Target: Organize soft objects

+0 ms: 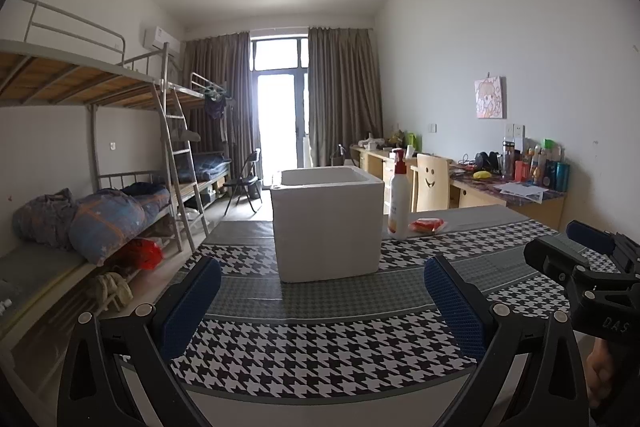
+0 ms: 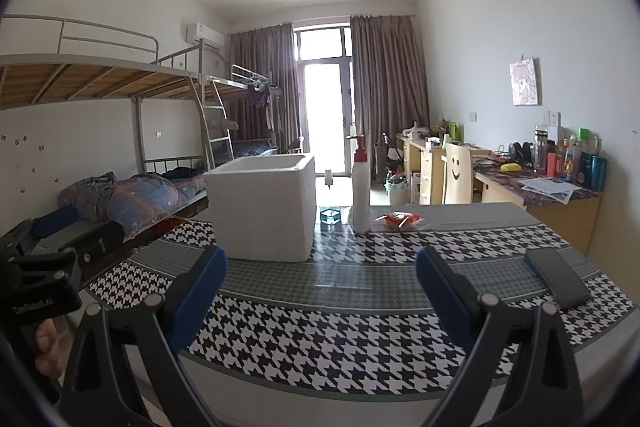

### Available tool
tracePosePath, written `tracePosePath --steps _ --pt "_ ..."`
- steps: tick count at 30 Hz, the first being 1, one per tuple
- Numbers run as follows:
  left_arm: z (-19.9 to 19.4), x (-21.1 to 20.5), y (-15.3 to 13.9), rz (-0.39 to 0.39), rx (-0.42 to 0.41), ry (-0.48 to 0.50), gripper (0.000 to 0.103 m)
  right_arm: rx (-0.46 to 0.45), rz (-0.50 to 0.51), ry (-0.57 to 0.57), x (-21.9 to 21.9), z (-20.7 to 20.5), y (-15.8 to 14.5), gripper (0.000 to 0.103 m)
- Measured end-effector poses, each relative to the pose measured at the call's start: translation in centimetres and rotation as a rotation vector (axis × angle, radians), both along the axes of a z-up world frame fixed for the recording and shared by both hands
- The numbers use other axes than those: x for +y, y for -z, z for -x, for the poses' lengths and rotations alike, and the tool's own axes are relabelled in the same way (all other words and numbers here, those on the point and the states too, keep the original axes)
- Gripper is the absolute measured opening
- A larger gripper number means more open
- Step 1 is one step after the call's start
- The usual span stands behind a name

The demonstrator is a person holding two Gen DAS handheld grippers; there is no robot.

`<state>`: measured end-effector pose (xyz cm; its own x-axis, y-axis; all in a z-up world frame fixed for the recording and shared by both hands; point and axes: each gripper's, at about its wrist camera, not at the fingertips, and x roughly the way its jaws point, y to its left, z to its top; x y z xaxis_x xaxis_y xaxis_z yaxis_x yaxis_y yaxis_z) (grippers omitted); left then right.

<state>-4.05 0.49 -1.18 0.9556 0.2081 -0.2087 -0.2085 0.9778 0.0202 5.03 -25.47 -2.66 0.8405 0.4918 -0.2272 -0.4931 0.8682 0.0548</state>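
Nothing is yet held: both left tongs (image 1: 320, 291) and right tongs (image 2: 322, 279) are spread wide and empty, so the red packet (image 2: 400, 219) beside the foam box (image 2: 262, 207) likely must be reached first.

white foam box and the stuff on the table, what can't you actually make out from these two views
- Inside of the white foam box: both wrist views sit below its rim, so its own walls hide any contents.
- Red packet: too small and blurred in both views to tell what it is.
- Pump bottle label: too small to read.
- Blue-green object behind the box: right wrist view only, partly hidden; the left view loses it behind the box.
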Motion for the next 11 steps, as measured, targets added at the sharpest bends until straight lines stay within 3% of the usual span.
tracePosePath --steps 11 --pt "-0.09 0.13 0.19 0.004 0.007 0.009 0.102 0.001 0.003 -0.008 0.09 -0.13 0.14 0.097"
